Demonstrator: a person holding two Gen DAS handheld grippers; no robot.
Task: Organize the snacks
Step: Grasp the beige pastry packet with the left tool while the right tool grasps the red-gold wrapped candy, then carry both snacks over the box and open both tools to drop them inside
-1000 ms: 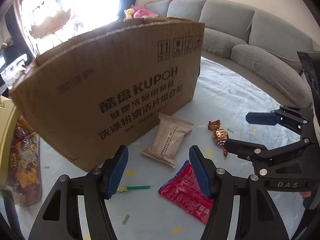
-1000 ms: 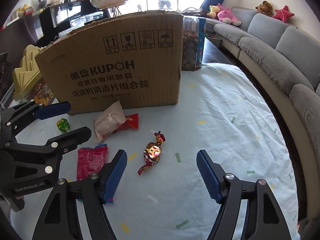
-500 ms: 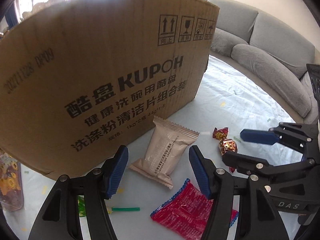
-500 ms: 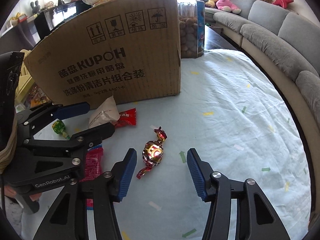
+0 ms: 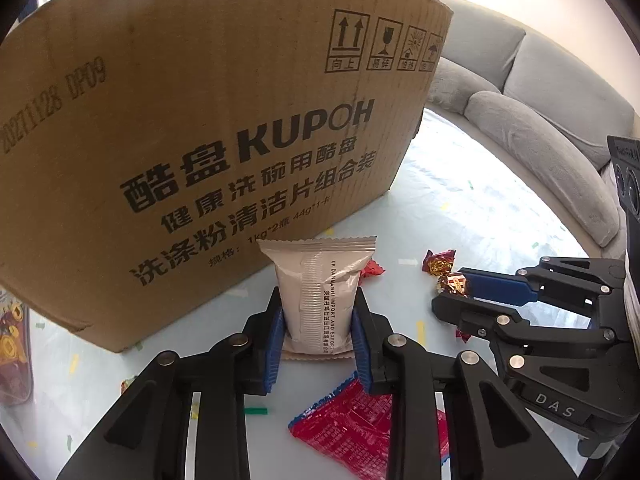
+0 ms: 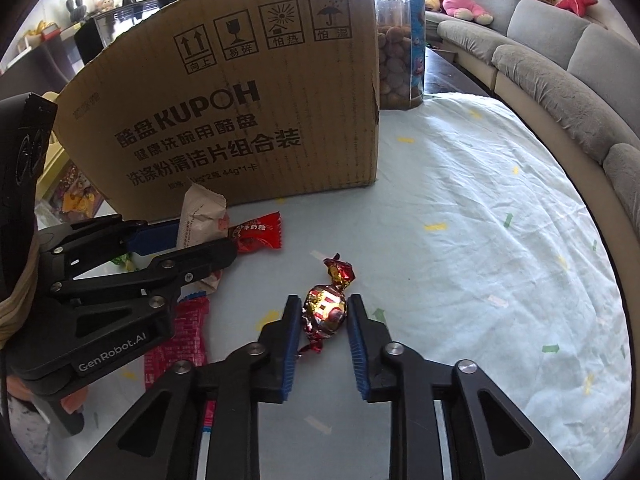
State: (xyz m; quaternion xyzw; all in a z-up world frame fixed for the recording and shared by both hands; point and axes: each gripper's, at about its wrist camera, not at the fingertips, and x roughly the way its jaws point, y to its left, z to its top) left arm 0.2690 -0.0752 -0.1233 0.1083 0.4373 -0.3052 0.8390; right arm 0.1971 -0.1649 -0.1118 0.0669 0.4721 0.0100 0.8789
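My left gripper [image 5: 318,332] is shut on a beige snack packet [image 5: 318,292], its blue pads pressing both sides; it also shows in the right wrist view [image 6: 200,220]. My right gripper [image 6: 323,320] is shut on a round red-and-gold foil candy [image 6: 325,307] that rests on the cloth; the candy also shows in the left wrist view [image 5: 448,280]. The large brown cardboard box [image 5: 200,128] stands just behind both snacks. A flat red packet [image 5: 368,428] lies under my left gripper. A small red candy wrapper [image 6: 256,234] lies by the box.
A pale blue cloth [image 6: 480,240] covers the table. A clear tub of round snacks [image 6: 398,64] stands behind the box. A grey sofa [image 6: 560,80] curves along the right. A green candy [image 6: 124,262] and a yellow holder [image 6: 52,168] are at the left.
Both grippers moved forward and down and closed: the left onto the beige packet, the right onto the foil candy. Both were open half a second ago.
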